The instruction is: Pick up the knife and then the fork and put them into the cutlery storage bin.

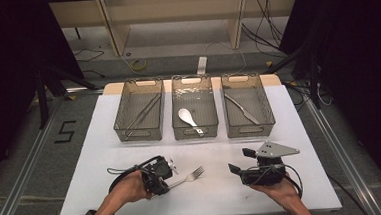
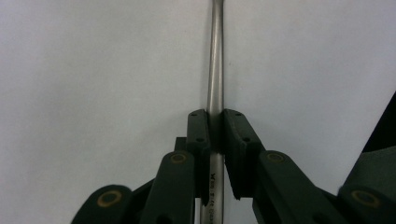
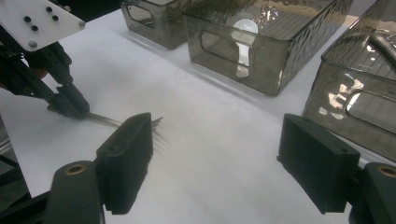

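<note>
Overhead light is brightening the white table [image 1: 133, 191] while the room around it is sinking into darkness. Glare is shining off the middle bin [image 3: 280, 51] and the fork [image 2: 215, 70]. Nearby jaws are looking soft and blurred.

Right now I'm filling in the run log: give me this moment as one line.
left gripper: shut on fork handle | right gripper: open, empty | fork: flat on table | bins: chopsticks, spoon, knife

Three smoky bins stand in a row on the white table [image 1: 105, 142]: chopsticks [image 1: 142, 112] in the left, a white spoon [image 1: 187, 118] in the middle, a knife [image 1: 242, 109] in the right.
</note>
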